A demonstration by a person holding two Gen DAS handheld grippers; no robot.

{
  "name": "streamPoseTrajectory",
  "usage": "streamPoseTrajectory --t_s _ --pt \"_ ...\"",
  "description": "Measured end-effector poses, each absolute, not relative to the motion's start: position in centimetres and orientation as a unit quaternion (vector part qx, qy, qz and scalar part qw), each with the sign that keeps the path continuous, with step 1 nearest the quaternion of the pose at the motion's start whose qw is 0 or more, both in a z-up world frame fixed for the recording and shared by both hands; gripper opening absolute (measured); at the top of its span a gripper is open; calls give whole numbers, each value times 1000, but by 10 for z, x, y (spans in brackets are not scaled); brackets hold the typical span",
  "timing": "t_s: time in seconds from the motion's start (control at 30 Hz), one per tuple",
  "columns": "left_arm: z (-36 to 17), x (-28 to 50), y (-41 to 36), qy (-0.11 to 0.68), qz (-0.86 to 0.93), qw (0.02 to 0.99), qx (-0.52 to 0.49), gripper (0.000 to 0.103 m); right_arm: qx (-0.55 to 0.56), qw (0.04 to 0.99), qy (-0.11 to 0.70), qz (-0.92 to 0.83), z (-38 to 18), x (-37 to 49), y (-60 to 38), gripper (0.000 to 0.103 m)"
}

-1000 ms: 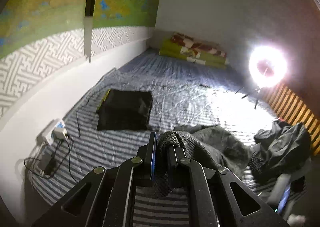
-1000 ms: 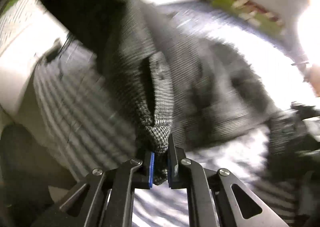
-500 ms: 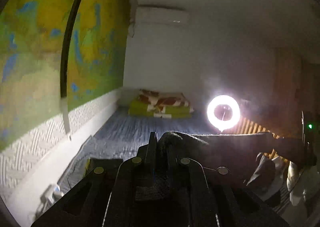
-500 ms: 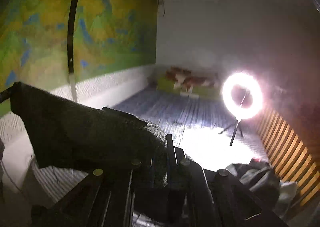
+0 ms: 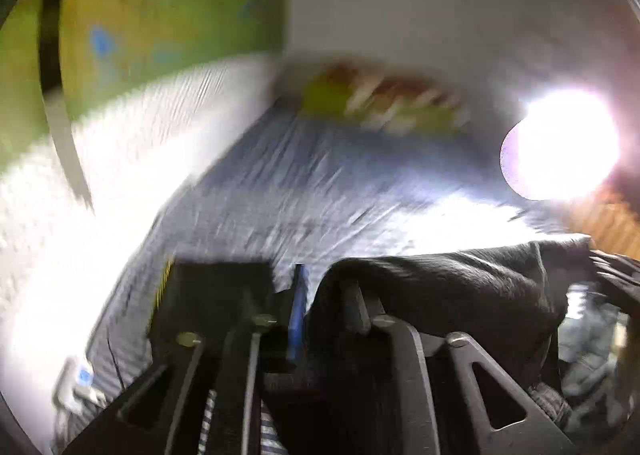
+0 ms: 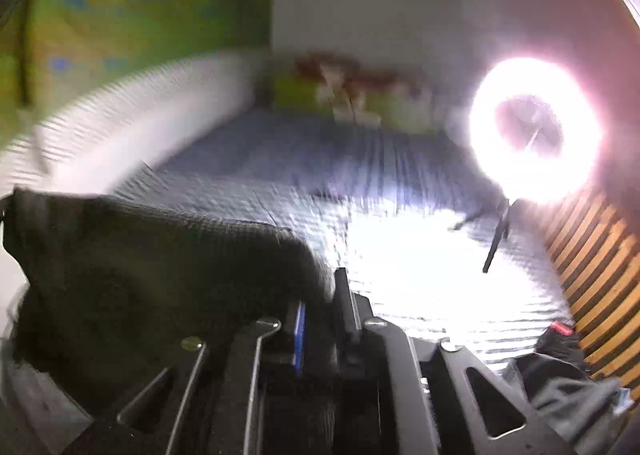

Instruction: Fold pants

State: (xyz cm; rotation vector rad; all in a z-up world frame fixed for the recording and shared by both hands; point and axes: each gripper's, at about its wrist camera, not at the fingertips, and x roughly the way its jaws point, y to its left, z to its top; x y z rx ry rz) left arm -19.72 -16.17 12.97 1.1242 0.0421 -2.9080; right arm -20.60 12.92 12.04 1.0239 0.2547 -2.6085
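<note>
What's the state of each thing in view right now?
Dark grey knit pants: lifted, stretched between both grippers.
Left gripper: jaws just eased wider, pants fabric between them.
Right gripper: same.
Ring light: on.
Folded black garment: flat on striped bedsheet.

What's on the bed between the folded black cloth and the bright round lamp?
Nothing but bare blue-striped bedsheet, seen in the left wrist view.
</note>
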Motion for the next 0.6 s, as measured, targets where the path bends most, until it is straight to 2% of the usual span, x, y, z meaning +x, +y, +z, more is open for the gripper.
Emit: streamPoseTrajectory --t_s 0.13,0.23,0.27,0.4,0.5,0.6 --pt "56 -232 -166 39 -915 23 402 23 410 145 56 -899 66 -261 138 20" --pt "23 -217 -156 28 -908 0 418 30 432 143 43 -889 37 -265 158 31" --pt "10 -204 -152 27 -902 -20 430 37 444 143 39 -884 23 -264 169 32" --pt "-28 -147 -148 21 -896 -44 441 51 487 144 41 -861 -31 -240 218 32" --pt "-47 -106 -165 59 -892 -47 445 57 505 130 65 -851 -68 -222 260 32" --pt "-66 -70 -179 113 -886 -38 449 60 514 94 63 -850 -89 -204 307 32"
